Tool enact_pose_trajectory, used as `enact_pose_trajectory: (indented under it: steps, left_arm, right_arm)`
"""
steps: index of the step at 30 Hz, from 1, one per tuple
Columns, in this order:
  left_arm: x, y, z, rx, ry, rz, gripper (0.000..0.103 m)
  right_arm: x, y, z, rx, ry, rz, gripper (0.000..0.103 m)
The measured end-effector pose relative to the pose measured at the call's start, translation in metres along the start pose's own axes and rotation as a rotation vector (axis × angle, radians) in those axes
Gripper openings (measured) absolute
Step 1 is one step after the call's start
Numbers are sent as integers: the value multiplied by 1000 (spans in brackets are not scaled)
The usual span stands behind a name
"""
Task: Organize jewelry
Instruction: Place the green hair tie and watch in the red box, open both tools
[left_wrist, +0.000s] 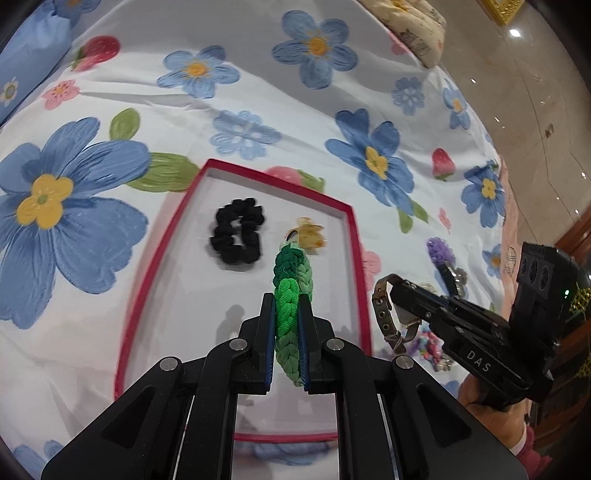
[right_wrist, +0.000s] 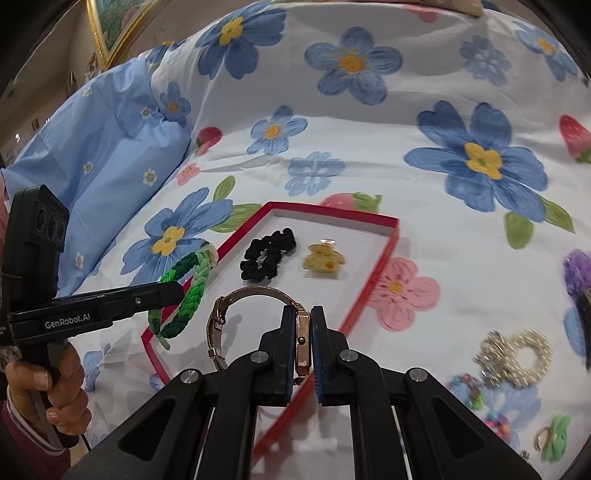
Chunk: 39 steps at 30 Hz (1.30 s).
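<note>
My left gripper (left_wrist: 287, 306) is shut on a braided green bracelet (left_wrist: 291, 291), held above the red-rimmed white tray (left_wrist: 354, 236). That bracelet (right_wrist: 184, 295) and the left gripper (right_wrist: 177, 291) also show at the left of the right wrist view. My right gripper (right_wrist: 303, 314) is shut on a gold watch (right_wrist: 302, 339), whose mesh band (right_wrist: 221, 321) loops out to the left over the tray's near corner (right_wrist: 147, 339). In the left wrist view the watch (left_wrist: 384, 310) hangs by the tray's right rim. A black scrunchie (left_wrist: 236, 232) and a yellow bear clip (left_wrist: 308, 232) lie in the tray.
The tray rests on a floral bedsheet (right_wrist: 424, 229). Right of it lie a pearl scrunchie (right_wrist: 524, 354), a purple hair piece (right_wrist: 578, 273), colourful beads (right_wrist: 476, 395) and a green flower ring (right_wrist: 554, 435). A blue pillow (right_wrist: 110, 147) lies at the left, with shiny floor (left_wrist: 535, 92) beyond the bed.
</note>
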<state>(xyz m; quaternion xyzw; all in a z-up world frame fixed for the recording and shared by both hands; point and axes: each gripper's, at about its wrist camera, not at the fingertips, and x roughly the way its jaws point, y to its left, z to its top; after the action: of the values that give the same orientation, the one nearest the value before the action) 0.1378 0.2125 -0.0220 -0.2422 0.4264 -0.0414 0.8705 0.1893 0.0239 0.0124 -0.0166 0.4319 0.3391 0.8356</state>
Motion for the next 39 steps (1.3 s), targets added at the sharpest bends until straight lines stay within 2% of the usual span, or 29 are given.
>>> enact_pose_trajectory:
  steps: [6, 15, 24, 29, 34, 36, 39]
  left_arm:
    - [27, 23, 4, -47, 49, 6, 9]
    - [57, 40, 12, -61, 91, 32, 9]
    - [73, 45, 10, -61, 121, 73, 10]
    - [73, 44, 9, -53, 118, 110, 10]
    - [70, 43, 9, -49, 116, 131, 34]
    - [68, 43, 8, -50, 113, 135, 35]
    - [63, 42, 8, -49, 106, 146, 35]
  right_arm:
    - [36, 7, 9, -43, 43, -36, 8]
    - [84, 7, 9, -110, 120, -109, 8]
    - [102, 8, 6, -155, 150, -143, 8]
    - [105, 11, 5, -173, 155, -144, 13]
    - [106, 10, 8, -169, 166, -133, 13]
    - [106, 10, 8, -169, 173, -129, 13]
    - [105, 10, 9, -167, 174, -124, 18]
